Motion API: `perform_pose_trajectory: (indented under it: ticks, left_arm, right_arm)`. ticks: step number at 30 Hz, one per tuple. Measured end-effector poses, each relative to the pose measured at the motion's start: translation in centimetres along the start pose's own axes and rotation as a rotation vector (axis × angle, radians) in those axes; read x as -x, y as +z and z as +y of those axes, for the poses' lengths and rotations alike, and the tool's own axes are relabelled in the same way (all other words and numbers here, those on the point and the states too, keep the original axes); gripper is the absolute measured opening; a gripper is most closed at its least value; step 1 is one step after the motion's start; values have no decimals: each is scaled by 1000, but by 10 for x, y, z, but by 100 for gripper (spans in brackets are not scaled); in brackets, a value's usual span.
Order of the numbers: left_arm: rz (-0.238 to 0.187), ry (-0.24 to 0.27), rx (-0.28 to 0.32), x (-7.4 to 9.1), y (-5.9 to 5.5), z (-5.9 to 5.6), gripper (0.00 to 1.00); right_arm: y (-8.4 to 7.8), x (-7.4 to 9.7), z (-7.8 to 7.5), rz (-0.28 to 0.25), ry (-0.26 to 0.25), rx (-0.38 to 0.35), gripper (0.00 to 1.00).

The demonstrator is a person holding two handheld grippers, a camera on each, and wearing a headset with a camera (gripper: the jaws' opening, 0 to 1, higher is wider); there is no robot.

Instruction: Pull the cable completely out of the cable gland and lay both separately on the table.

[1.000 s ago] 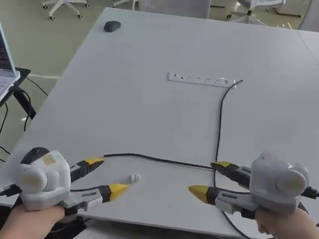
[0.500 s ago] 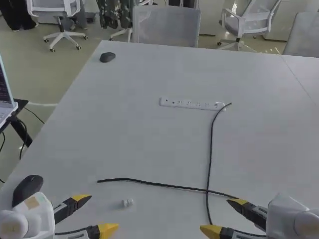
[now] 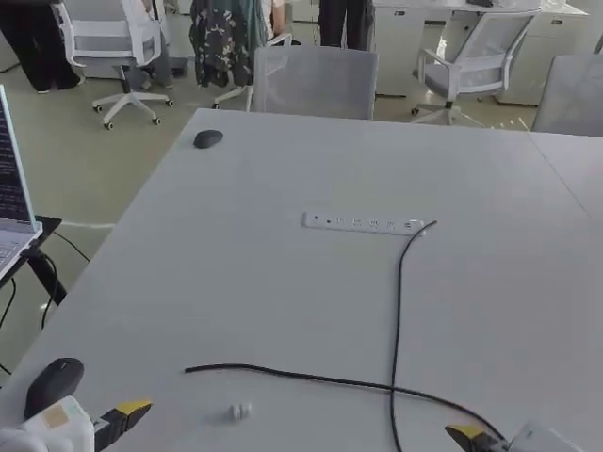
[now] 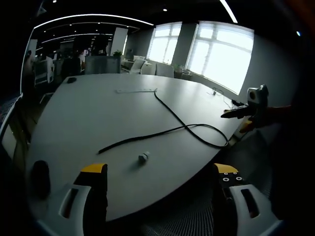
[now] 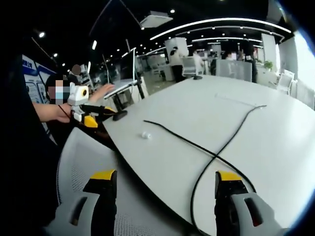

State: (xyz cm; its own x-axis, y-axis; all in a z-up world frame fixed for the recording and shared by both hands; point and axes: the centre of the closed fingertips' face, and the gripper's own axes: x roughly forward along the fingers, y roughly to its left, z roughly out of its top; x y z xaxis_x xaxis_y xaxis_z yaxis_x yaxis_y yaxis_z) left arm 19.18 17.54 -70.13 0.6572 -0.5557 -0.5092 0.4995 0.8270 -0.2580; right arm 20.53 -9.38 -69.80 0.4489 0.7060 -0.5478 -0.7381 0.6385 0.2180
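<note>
Though near cable (image 3: 311, 379), cable gland (image 3: 239, 411) blurry.

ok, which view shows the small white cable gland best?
Left gripper view: the small white cable gland lies close ahead on the grey table, clear of the black cable. Head view shows the gland pale against the tabletop, low in frame; right gripper view shows it as a tiny far speck.

White power strip (image 3: 361, 224) flat at mid counter (image 3: 236, 245). Dark mouse (image 3: 207, 138) near far left corner; second mouse (image 3: 54, 381) at near left edge. Grey chair (image 3: 316, 83) behind far edge. Laptop (image 3: 9, 169) left of counter.
</note>
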Motion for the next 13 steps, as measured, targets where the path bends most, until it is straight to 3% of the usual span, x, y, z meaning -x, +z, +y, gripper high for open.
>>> perform_pose_trajectory:
  ticks: [6,10,13]
  left_arm:
    - [-6,-6,17,-3,-3,-1,95]
    - [19,-18,34,-6,-7,-3,99]
    - [7,-13,39,-4,-3,-3,99]
  right_arm:
    - [-7,-1,2,18,4,-34,99]
    - [-6,-2,4,8,20,-50,99]
    - [-6,-3,5,17,22,-40,99]
